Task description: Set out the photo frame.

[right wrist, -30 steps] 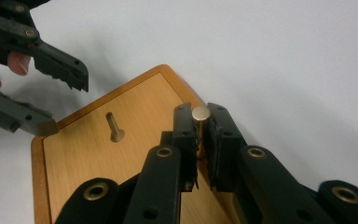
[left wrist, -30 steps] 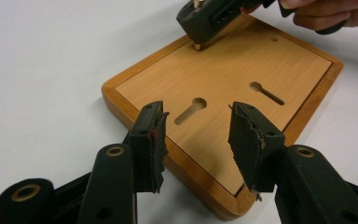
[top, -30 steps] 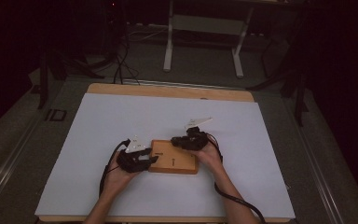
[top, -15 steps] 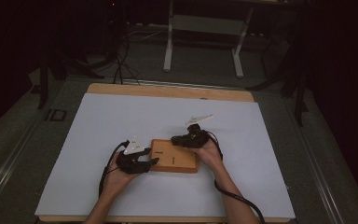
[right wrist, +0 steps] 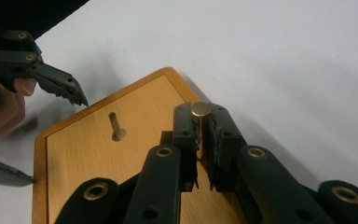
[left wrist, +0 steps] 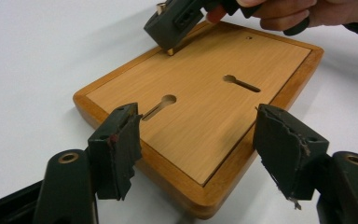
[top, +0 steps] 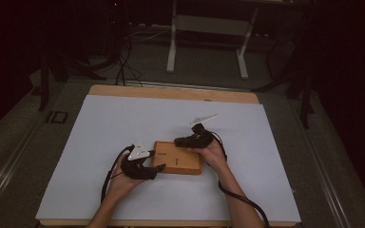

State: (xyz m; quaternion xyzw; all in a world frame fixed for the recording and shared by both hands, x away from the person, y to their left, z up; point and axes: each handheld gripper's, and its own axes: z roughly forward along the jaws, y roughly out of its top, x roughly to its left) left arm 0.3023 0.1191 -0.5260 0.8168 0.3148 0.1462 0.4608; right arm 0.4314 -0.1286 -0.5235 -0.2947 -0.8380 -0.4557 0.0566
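A flat wooden board (top: 180, 160) with two keyhole slots (left wrist: 160, 105) lies on the white table top (top: 100, 137). My left gripper (top: 156, 166) is open at the board's near left corner, one jaw on each side of the corner and neither touching it (left wrist: 196, 135). My right gripper (top: 179, 141) is shut on a small brass pin (right wrist: 200, 109), held upright at the board's far edge. The left gripper view shows the right gripper (left wrist: 172, 21) with the pin's lower tip (left wrist: 170, 50) on or just above the board (left wrist: 205, 107).
The table's wooden far edge (top: 171, 91) lies beyond the white sheet. A white metal stand (top: 173, 42) and cables (top: 123, 52) are on the dark floor behind. Black cables (top: 107, 178) trail from both grippers toward the table's near edge.
The left gripper has slid back toward the board's near left corner, so more of the board shows. The right gripper has shifted slightly left along the far edge with the pin.
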